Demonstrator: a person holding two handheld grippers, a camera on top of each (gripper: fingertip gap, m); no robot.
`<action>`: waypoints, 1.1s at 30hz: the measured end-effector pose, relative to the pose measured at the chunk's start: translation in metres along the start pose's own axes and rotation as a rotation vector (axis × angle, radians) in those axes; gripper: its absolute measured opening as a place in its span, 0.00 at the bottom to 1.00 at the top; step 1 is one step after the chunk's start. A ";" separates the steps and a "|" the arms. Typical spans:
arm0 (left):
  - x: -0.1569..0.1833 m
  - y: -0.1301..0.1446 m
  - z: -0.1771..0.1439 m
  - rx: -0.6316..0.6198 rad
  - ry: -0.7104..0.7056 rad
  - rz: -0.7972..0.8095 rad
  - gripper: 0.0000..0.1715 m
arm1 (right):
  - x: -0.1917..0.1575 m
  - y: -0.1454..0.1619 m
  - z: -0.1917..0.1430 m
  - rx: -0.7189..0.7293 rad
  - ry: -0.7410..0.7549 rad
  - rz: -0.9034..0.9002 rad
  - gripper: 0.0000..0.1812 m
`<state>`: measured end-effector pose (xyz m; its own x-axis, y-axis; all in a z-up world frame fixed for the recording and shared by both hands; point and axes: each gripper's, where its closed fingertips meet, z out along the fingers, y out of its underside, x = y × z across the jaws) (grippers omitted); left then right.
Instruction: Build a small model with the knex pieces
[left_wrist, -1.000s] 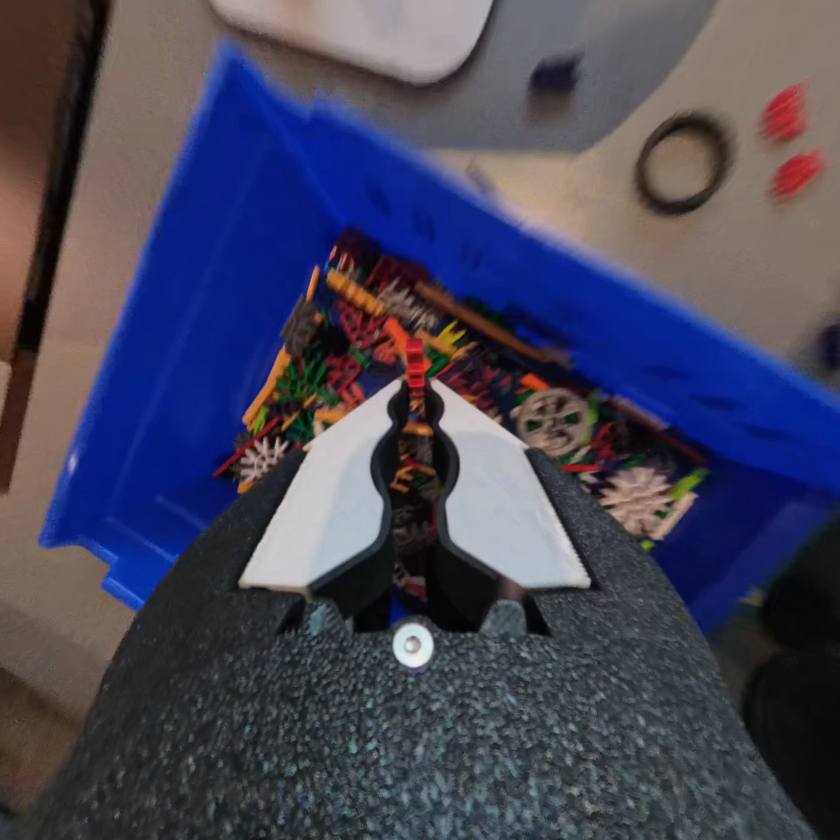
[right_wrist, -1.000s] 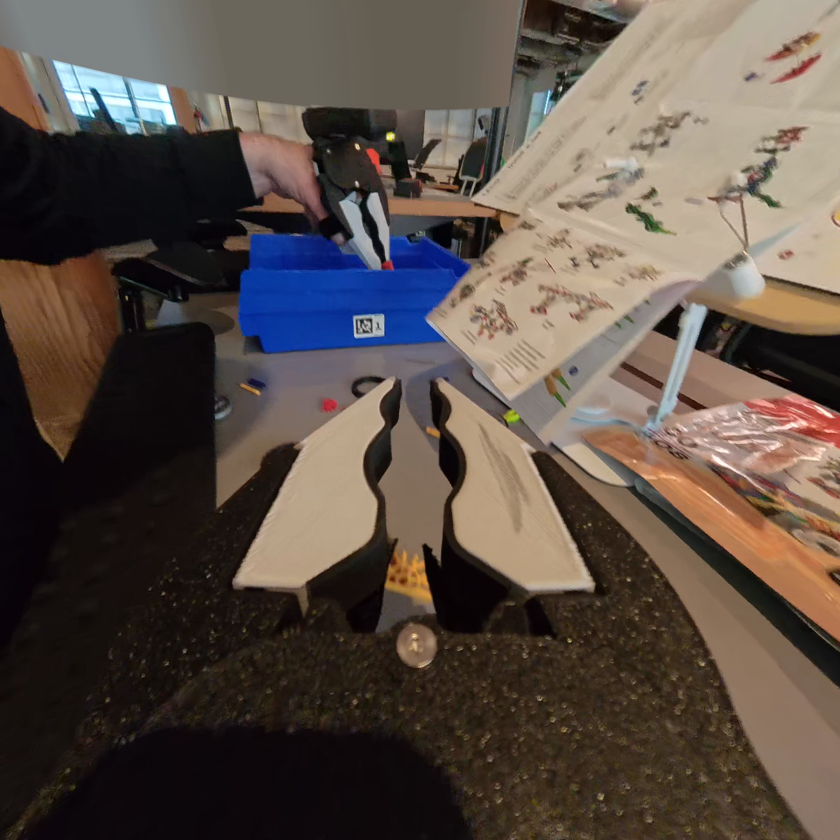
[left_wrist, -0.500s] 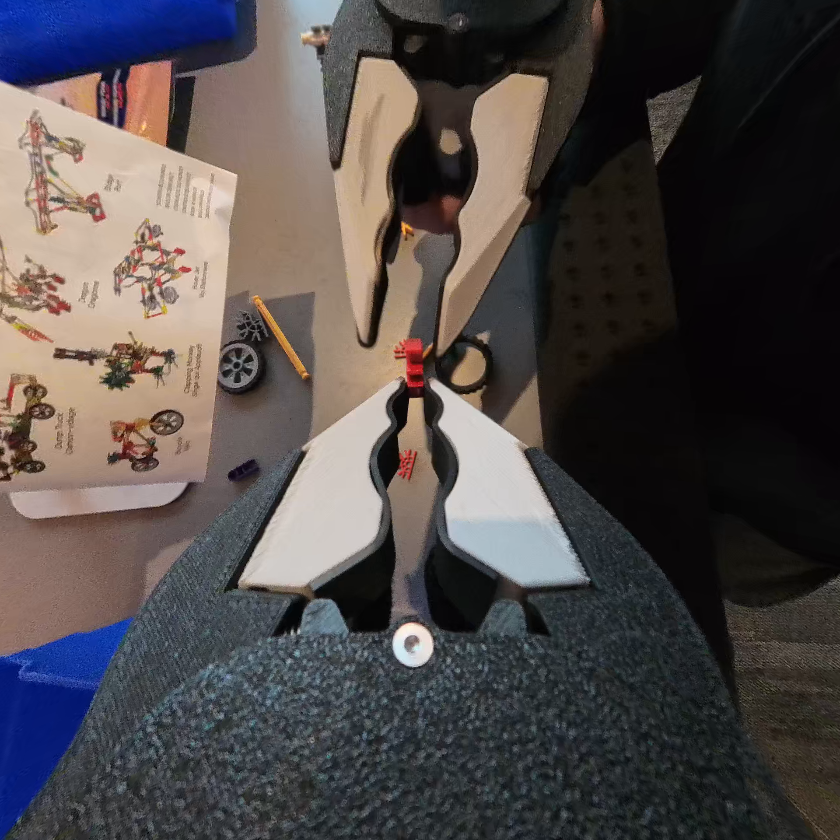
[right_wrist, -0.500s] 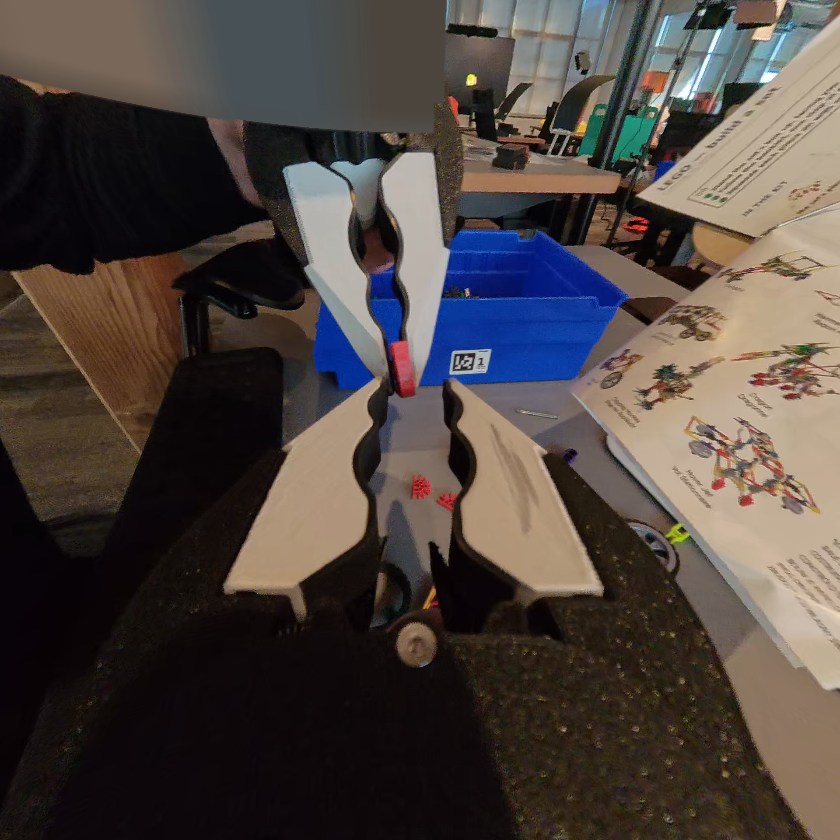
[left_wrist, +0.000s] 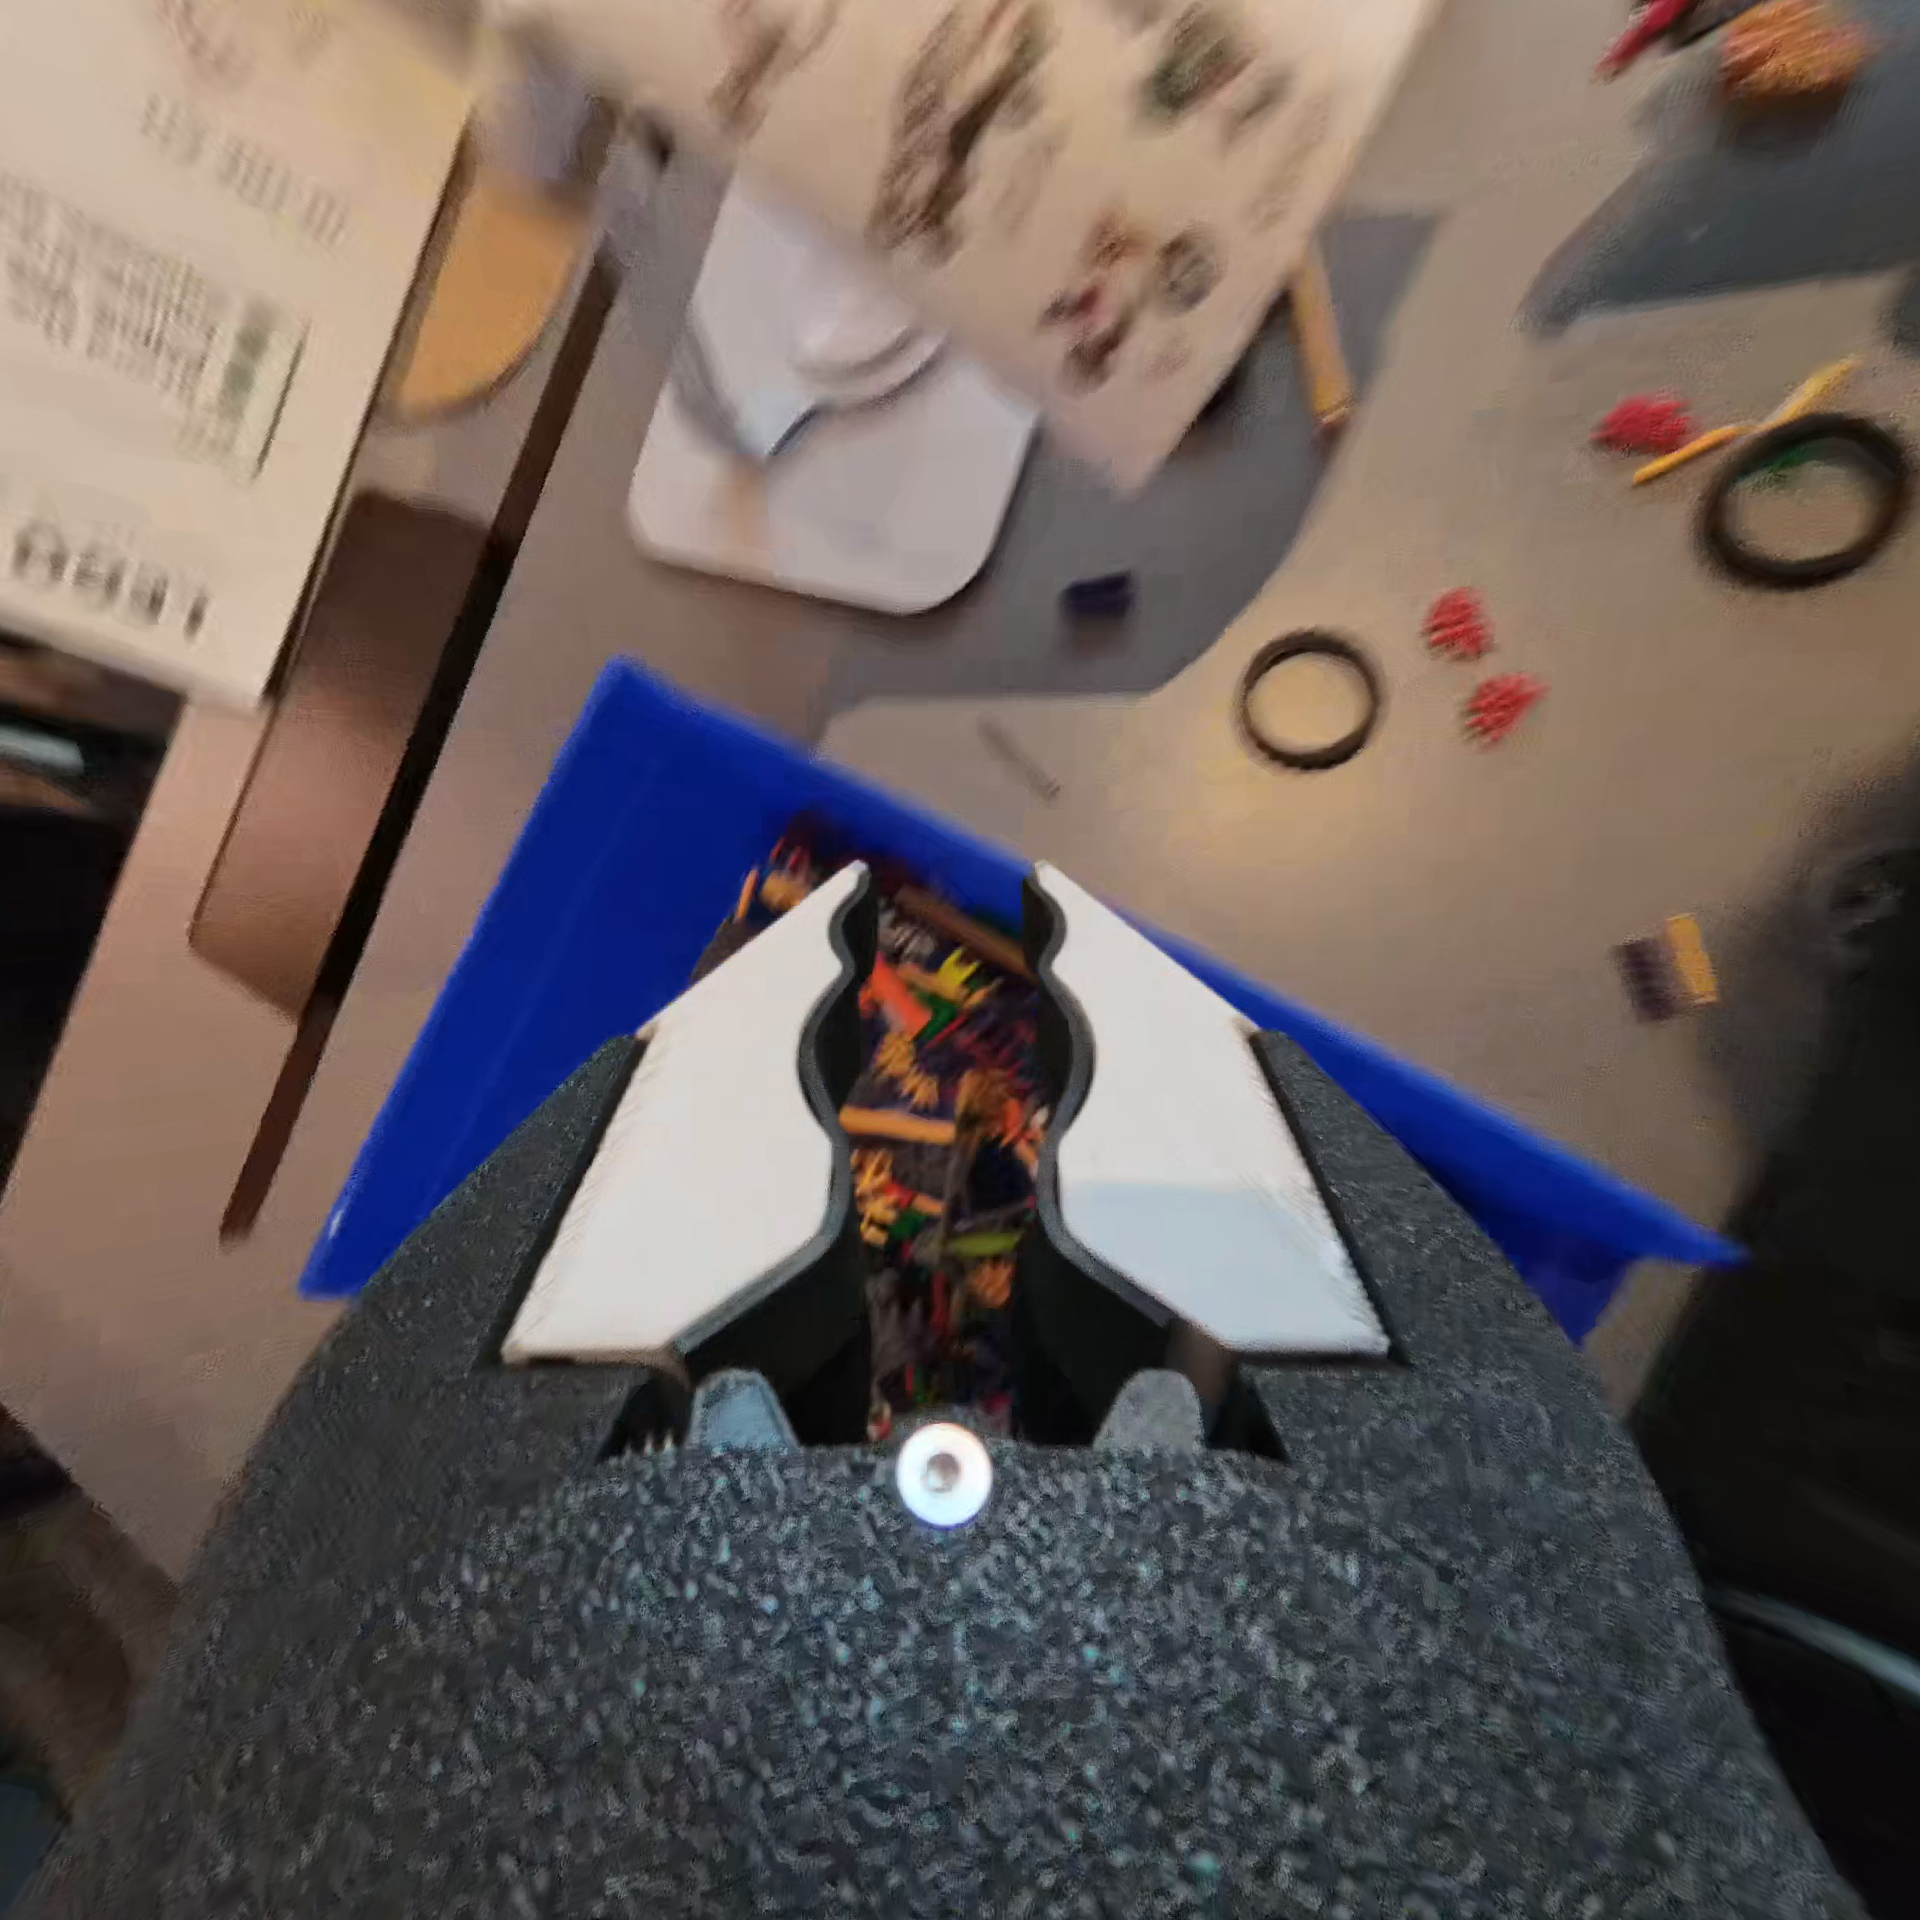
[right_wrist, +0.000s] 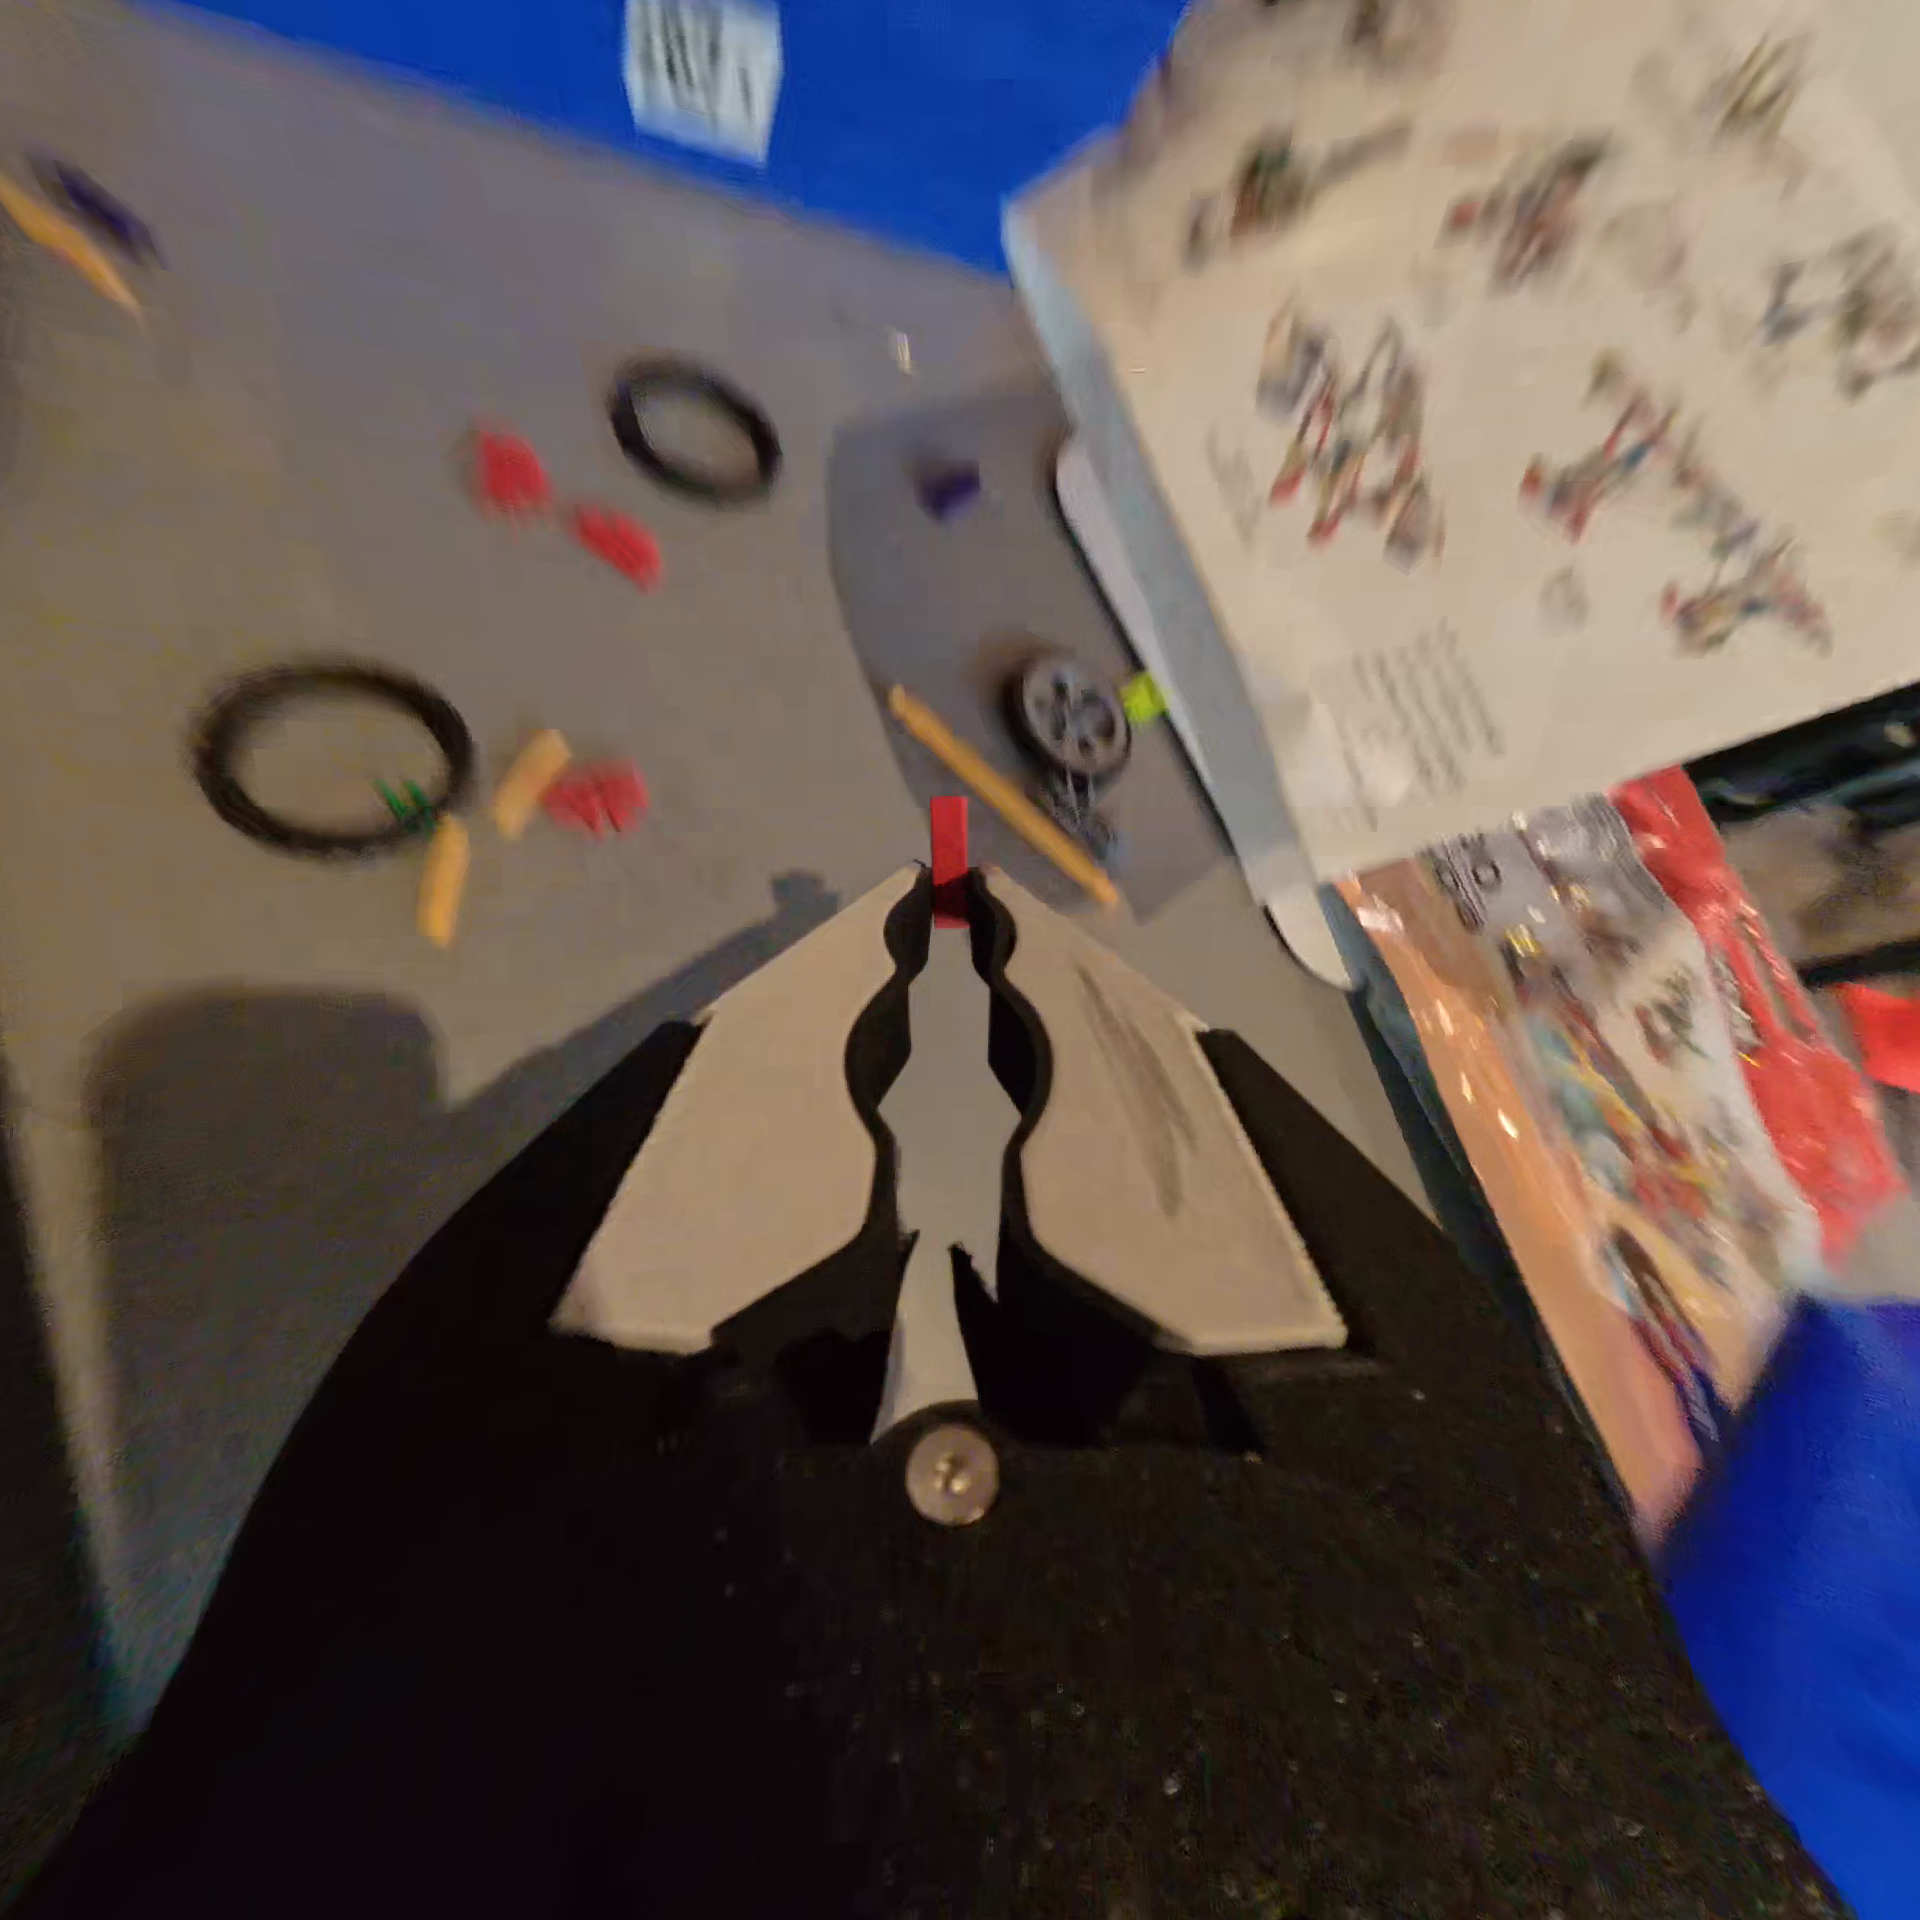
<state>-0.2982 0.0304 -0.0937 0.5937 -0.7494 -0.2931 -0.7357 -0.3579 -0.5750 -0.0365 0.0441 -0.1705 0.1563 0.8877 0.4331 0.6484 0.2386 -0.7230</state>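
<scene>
pinching a red piece (right_wrist: 949, 850), the right claw (right_wrist: 951, 883); left claw (left_wrist: 945, 883) released over the blue bin (left_wrist: 582, 966).

White-faced tongs (left_wrist: 945, 883), speckled black bodies

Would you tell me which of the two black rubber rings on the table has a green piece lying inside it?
The larger ring, lower left in the right wrist view; a green piece lies at its inner edge. The smaller ring farther back encloses only bare table.
</scene>
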 end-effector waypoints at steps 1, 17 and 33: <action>-0.013 0.016 0.002 -0.029 0.002 -0.045 0.16 | 0.001 0.016 0.003 -0.070 0.016 -0.050 0.03; -0.053 0.116 0.096 -0.451 0.062 -0.093 0.17 | -0.041 0.040 0.006 -0.124 -0.207 -0.066 0.13; -0.057 0.110 0.107 -0.361 0.195 -0.309 0.06 | -0.042 0.040 0.004 -0.099 -0.214 -0.067 0.13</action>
<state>-0.3779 0.0933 -0.2222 0.7544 -0.6562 0.0167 -0.6219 -0.7228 -0.3014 -0.0194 0.0183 -0.2196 -0.0443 0.9368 0.3469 0.7232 0.2696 -0.6358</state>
